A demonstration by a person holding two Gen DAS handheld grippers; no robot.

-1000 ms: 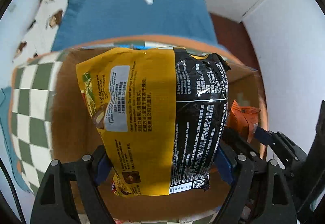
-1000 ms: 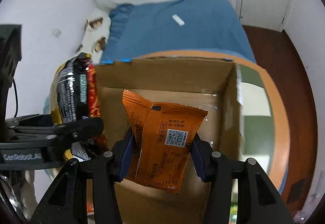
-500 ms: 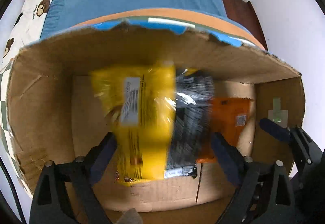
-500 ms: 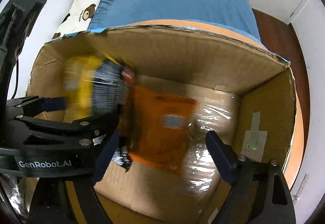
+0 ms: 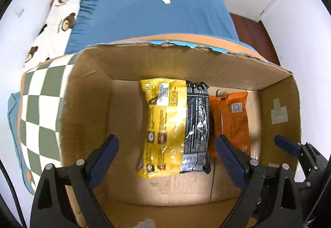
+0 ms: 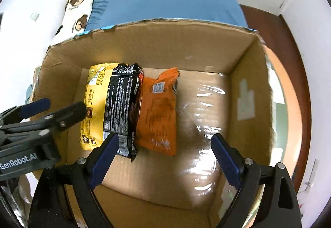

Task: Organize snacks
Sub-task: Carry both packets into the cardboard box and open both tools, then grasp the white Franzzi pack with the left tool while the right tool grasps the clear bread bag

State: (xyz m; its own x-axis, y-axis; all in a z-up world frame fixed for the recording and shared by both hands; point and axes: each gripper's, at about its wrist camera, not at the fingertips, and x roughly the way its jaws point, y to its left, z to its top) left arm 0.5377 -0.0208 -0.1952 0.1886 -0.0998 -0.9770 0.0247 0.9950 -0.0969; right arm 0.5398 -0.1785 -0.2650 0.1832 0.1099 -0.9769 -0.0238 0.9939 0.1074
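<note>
The left gripper (image 5: 166, 149) and right gripper (image 6: 164, 146) both hover spread wide, holding nothing, above the brown cardboard box (image 5: 186, 62). On its floor the yellow-and-black snack bag (image 5: 175, 124) lies touching the orange snack packet (image 5: 231, 118).

Both views bright, even indoor light, white walls near clipping at the upper edges. Strong fisheye: dark vignette at all corners, straight lines bowed. Glare on the yellow-black snack bag (image 5: 175, 124) mid-frame, and on the clear tape (image 6: 206, 124) over the cardboard box (image 6: 165, 41) floor, right of centre. Soft shadow along the box's left inner wall. Slight blur toward the rims; centres sharp.
</note>
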